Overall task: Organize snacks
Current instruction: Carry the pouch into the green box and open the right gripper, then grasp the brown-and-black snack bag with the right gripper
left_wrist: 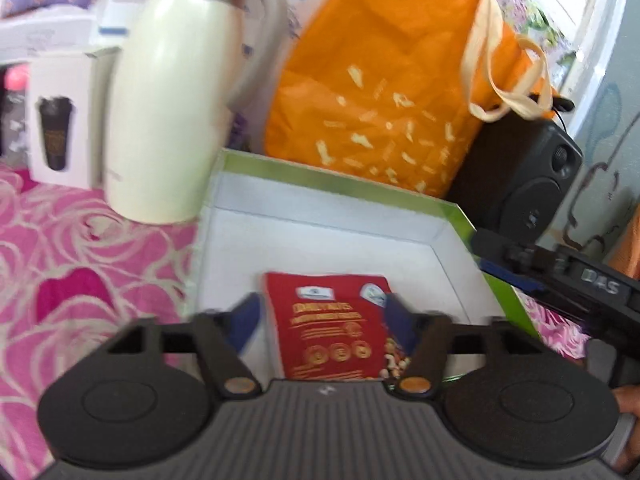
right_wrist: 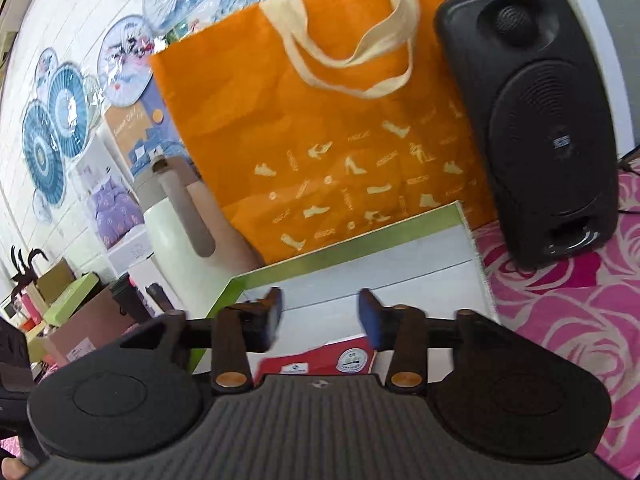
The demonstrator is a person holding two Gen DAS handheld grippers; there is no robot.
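Left claw [left_wrist: 322,316] spread, straddling red snack packet [left_wrist: 332,328] (flat in tray [left_wrist: 320,224]); right claw [right_wrist: 320,314] spread, empty.

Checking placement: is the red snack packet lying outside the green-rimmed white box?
No, the red snack packet lies flat on the white floor inside the green-rimmed white box.

**Packet in the tray, bag and speaker behind**

1 snack packet [left_wrist: 332,326] lies in the near part of the tray [left_wrist: 320,216]; the jug [left_wrist: 176,108] stands just left of the tray; the boxed cup [left_wrist: 60,120] left of the jug; the bag [left_wrist: 384,80] stands behind the tray's far edge; the speaker [left_wrist: 520,176] right of the bag, at the tray's far right corner.
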